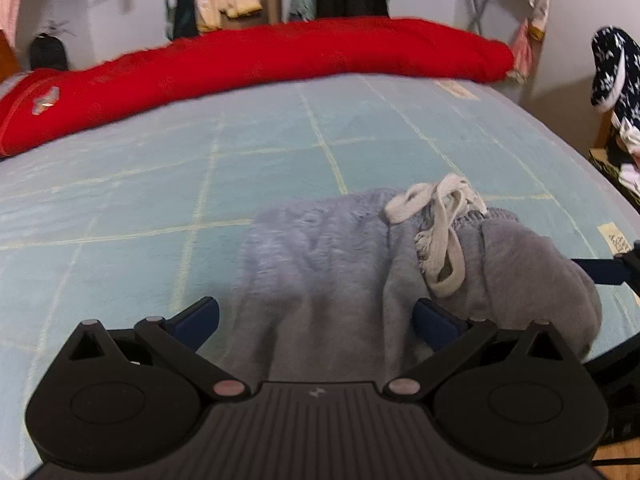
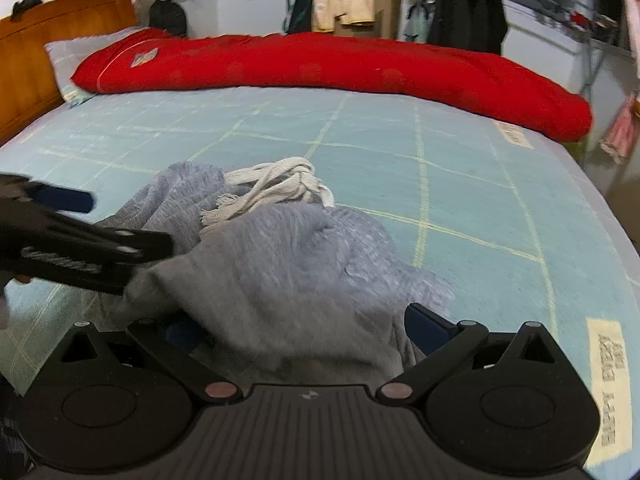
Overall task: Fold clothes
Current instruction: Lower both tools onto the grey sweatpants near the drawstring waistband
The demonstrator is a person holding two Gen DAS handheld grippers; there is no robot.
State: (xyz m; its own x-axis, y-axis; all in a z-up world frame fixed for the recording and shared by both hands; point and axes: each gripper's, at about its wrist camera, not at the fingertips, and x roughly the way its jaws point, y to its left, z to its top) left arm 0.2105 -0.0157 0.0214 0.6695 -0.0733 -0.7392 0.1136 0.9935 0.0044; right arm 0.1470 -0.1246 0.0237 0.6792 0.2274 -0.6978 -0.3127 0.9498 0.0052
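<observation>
- My left gripper [image 1: 316,320] stands wide open, fingers either side of the grey garment [image 1: 328,264], gripping nothing.
- My right gripper [image 2: 304,326] is also spread open over the same bunched cloth; its left finger is partly buried.
- Garment lies crumpled on the blue checked sheet [image 2: 420,160], white drawstring [image 2: 276,188] on top.
- Red quilt [image 2: 320,64] lies along the far edge, well apart.

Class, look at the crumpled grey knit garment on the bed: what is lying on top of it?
A cream woven drawstring cord with frayed ends lies bunched on the grey knit garment. Where the cord joins the garment is hidden in the folds.
</observation>
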